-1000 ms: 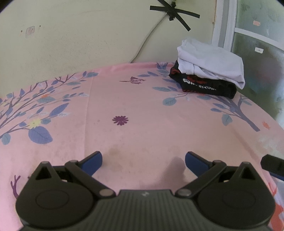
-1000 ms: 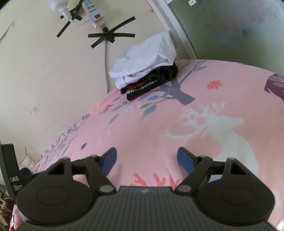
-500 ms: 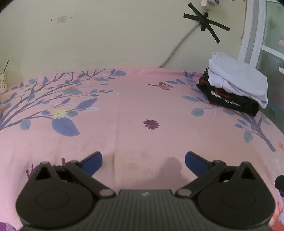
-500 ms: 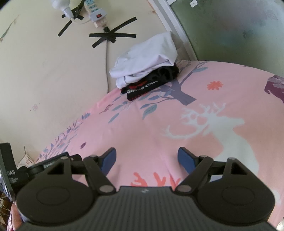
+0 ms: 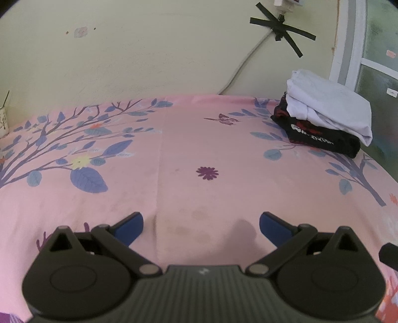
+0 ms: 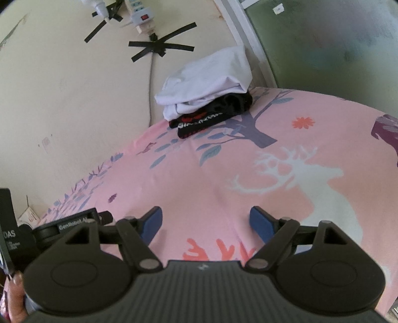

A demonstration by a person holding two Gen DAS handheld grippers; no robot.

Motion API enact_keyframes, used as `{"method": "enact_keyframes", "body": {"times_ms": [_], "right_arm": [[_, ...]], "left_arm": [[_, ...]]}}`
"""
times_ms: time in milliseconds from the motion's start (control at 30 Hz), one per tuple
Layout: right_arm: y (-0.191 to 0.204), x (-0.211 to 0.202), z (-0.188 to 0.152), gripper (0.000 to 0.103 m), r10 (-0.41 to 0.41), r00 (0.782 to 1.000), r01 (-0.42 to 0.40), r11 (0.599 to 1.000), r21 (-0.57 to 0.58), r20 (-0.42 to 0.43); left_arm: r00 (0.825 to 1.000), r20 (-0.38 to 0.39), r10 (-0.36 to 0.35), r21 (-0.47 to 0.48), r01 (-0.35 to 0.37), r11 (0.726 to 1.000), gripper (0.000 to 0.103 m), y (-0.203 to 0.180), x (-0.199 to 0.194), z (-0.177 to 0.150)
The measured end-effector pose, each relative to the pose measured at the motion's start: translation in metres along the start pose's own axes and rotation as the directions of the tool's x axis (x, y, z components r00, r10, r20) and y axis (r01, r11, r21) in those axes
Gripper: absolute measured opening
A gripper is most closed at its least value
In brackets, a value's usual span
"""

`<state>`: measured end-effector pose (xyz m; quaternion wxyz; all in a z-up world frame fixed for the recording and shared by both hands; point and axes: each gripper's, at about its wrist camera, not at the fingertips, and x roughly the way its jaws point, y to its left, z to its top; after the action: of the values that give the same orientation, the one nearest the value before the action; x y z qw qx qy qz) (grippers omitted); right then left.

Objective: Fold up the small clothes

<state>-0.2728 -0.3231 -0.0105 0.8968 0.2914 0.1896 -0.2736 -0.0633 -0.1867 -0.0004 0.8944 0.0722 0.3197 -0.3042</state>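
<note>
A folded white garment [image 5: 328, 106] lies on top of a folded black garment with red and white print [image 5: 316, 139], stacked at the far right corner of the pink bedsheet [image 5: 174, 154]. The stack also shows in the right wrist view: white [image 6: 209, 82] over black [image 6: 214, 116]. My left gripper [image 5: 201, 224] is open and empty, low over the sheet. My right gripper [image 6: 206, 222] is open and empty, well short of the stack. The left gripper's body [image 6: 72, 221] shows at the right view's lower left.
A cream wall [image 5: 149, 49] backs the bed, with black tape crosses [image 5: 283, 27] and a cable hanging down. A power strip [image 6: 139, 12] is taped to the wall. A window frame [image 5: 348, 42] stands at the right. A white deer print [image 6: 311, 174] marks the sheet.
The left gripper has swung left and pulled back, so the clothes stack sits farther right. The right gripper has barely moved; the left gripper's body has come into its view.
</note>
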Motion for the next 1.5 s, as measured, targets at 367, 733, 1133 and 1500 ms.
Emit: {"method": "enact_keyframes", "body": {"times_ms": [367,733,1133,1500], "right_arm": [[0.014,0.003,-0.005,0.078,-0.018,1.0,0.018,0.997,-0.077,-0.003],[0.021,0.002,-0.009,0.078,-0.022,1.0,0.024,0.992,-0.122,0.01],[0.025,0.0,-0.011,0.078,-0.024,1.0,0.026,0.989,-0.144,0.017],[0.027,0.001,-0.013,0.078,-0.027,1.0,0.029,0.987,-0.155,0.013]], "left_arm": [[0.997,0.077,-0.024,0.082,0.018,0.996,0.103,-0.013,-0.014,-0.005],[0.992,0.116,-0.038,0.119,0.025,0.993,0.103,-0.019,-0.022,-0.008],[0.99,0.142,-0.021,0.149,-0.001,0.989,0.103,-0.023,-0.028,-0.011],[0.989,0.148,0.0,0.152,-0.023,0.988,0.103,-0.022,-0.027,-0.011]]}}
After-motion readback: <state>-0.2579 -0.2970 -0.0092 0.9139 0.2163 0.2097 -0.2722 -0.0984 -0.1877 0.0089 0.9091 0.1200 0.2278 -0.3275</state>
